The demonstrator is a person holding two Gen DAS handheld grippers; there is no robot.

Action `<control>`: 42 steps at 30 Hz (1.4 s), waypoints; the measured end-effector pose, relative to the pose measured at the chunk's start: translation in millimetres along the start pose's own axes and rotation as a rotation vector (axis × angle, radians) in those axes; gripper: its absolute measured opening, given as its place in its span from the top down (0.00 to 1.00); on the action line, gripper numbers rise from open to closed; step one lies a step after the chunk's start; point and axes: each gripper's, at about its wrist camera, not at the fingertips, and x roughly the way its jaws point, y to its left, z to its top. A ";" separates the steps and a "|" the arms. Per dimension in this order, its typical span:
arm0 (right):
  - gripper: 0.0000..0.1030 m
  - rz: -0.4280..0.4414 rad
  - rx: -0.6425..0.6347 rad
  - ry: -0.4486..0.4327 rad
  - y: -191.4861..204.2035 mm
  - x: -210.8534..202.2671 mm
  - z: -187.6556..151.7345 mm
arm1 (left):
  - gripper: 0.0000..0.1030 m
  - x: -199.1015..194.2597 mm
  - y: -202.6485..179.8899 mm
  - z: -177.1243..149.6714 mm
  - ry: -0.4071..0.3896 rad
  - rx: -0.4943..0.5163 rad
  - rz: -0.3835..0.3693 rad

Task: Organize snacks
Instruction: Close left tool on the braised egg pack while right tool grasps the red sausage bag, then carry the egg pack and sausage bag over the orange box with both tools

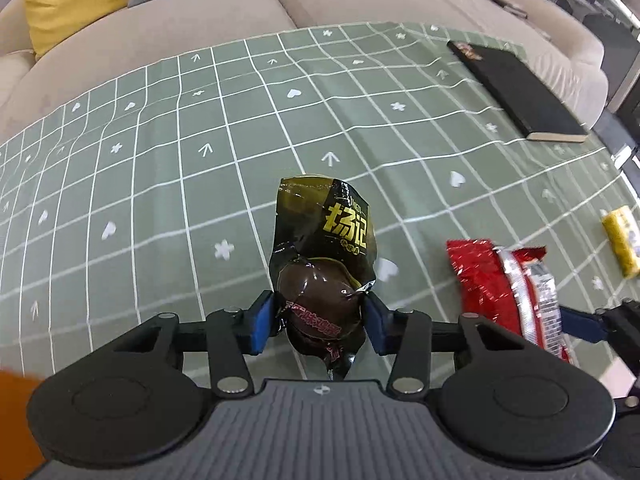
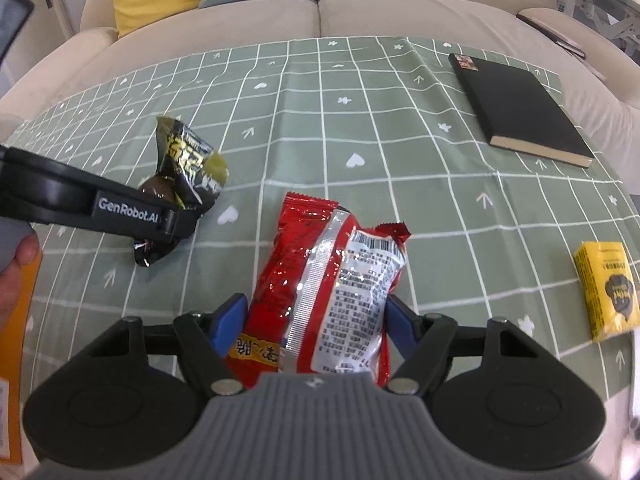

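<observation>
Left wrist view: the left gripper [image 1: 320, 320] pinches a black snack packet [image 1: 324, 264] with yellow lettering, its blue pads pressed against the round bulge at the packet's lower end, above a green checked tablecloth [image 1: 160, 160]. To the right lie a red snack bag [image 1: 500, 280], a yellow packet [image 1: 624, 240] near the cloth's edge and, farther back, a black notebook [image 1: 516, 92].

Right wrist view: the right gripper [image 2: 316, 324] clasps the red snack bag [image 2: 320, 280] between its blue pads, printed label side up. The left gripper [image 2: 176, 216] reaches in from the left, holding the black snack packet [image 2: 188, 164]. The yellow packet [image 2: 608, 288] lies at right, the black notebook [image 2: 520, 104] beyond, before a beige sofa [image 2: 360, 12] with cushions.
</observation>
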 end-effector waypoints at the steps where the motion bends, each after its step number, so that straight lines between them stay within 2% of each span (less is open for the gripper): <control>1: 0.31 0.002 -0.005 0.003 0.4 -3.0 -3.0 | 0.49 -4.7 -0.9 -2.4 -0.005 -0.009 -0.007; 15: 0.32 0.051 -0.022 0.004 12.6 -64.5 -35.1 | 0.49 -90.1 -11.0 -51.4 -0.111 -0.086 -0.027; 23: 0.32 0.102 -0.046 -0.050 34.2 -108.9 -40.3 | 0.48 -138.2 -3.3 -82.7 -0.172 -0.133 -0.014; 31: 0.32 0.164 -0.087 -0.111 66.8 -147.1 -34.5 | 0.48 -186.4 25.1 -104.2 -0.239 -0.173 0.013; 37: 0.32 0.238 -0.166 -0.163 104.4 -172.0 -29.3 | 0.48 -215.3 55.7 -117.0 -0.254 -0.202 0.026; 42: 0.32 0.315 -0.203 -0.171 137.2 -184.4 -23.9 | 0.48 -232.3 88.3 -127.0 -0.247 -0.236 0.087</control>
